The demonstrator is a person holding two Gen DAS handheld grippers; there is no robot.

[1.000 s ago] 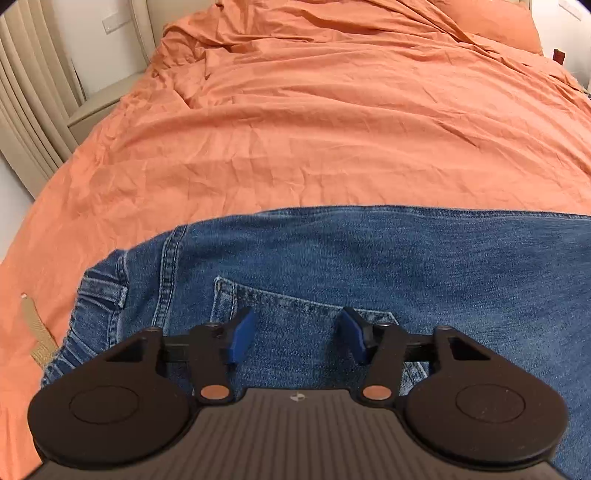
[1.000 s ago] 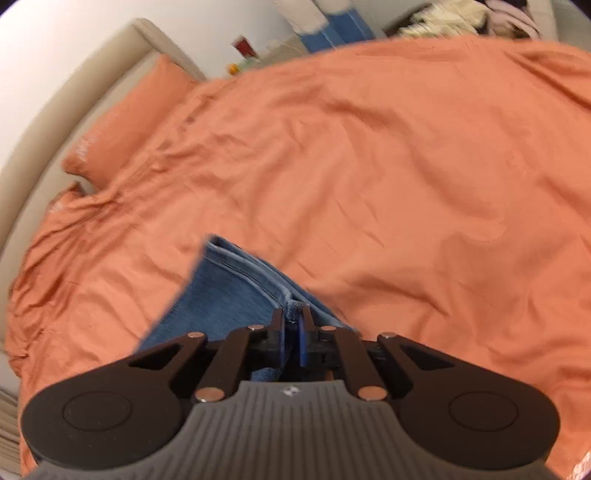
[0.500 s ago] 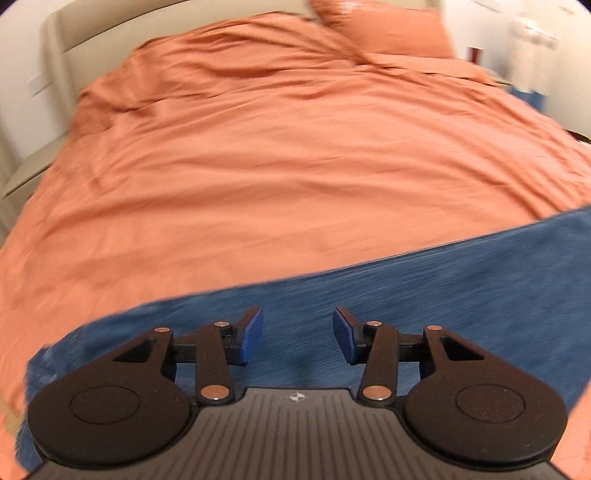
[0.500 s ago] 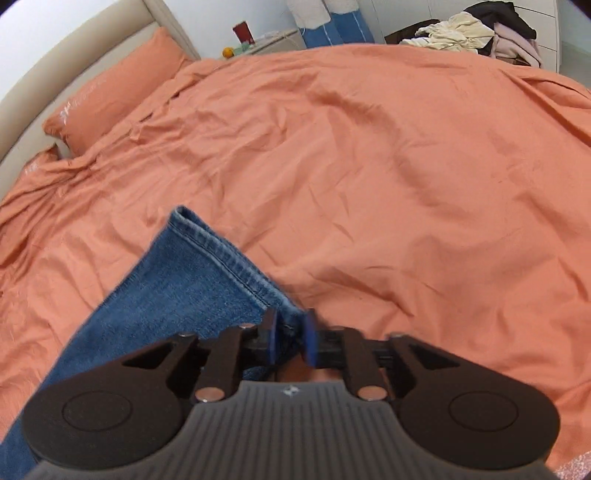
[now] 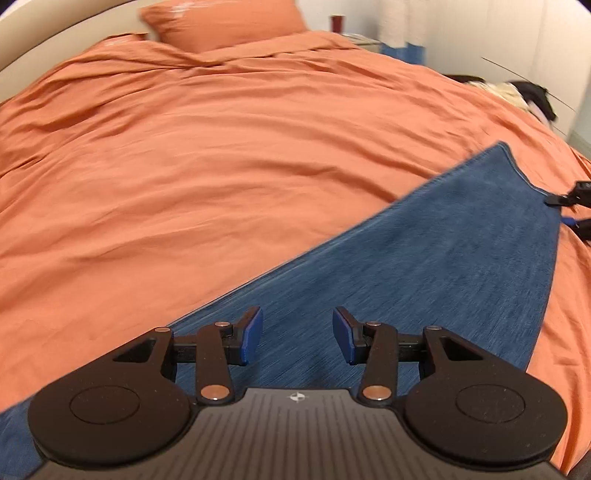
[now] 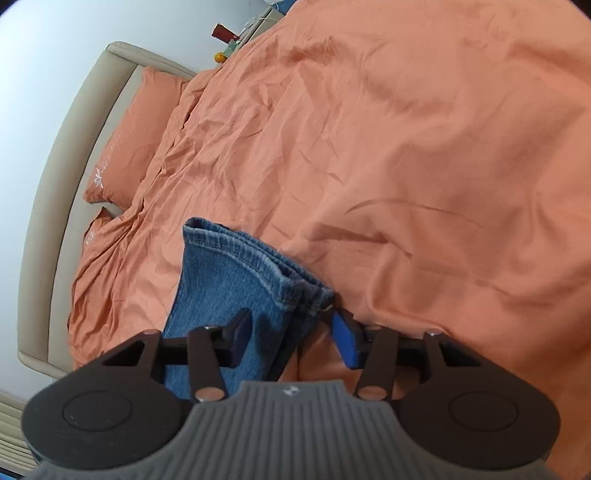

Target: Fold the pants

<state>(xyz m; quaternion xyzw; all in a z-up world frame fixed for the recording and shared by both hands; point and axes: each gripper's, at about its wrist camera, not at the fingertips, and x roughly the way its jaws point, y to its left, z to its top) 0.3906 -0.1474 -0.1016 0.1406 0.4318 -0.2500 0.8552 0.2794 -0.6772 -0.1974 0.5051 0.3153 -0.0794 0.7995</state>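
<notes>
Blue jeans [image 5: 424, 258] lie flat on the orange bedspread [image 5: 221, 166], legs stacked, running from bottom left to the hems at the right. My left gripper [image 5: 297, 340] is open and empty, hovering over the legs. In the right wrist view the stacked leg hems [image 6: 240, 266] lie on the bed. My right gripper [image 6: 291, 338] is open, its jaws either side of the hems' near corner, holding nothing. The right gripper also shows in the left wrist view [image 5: 572, 210] at the hems.
An orange pillow [image 5: 221, 22] and beige headboard [image 6: 62, 166] are at the bed's head. A nightstand with a red cup [image 6: 221, 31] stands beyond. A pile of clothes [image 5: 517, 92] lies past the bed's far right side.
My right gripper has opened and let go of the leg hems, which now rest on the bed. My left gripper has swung from the waist and pocket along the legs, staying open.
</notes>
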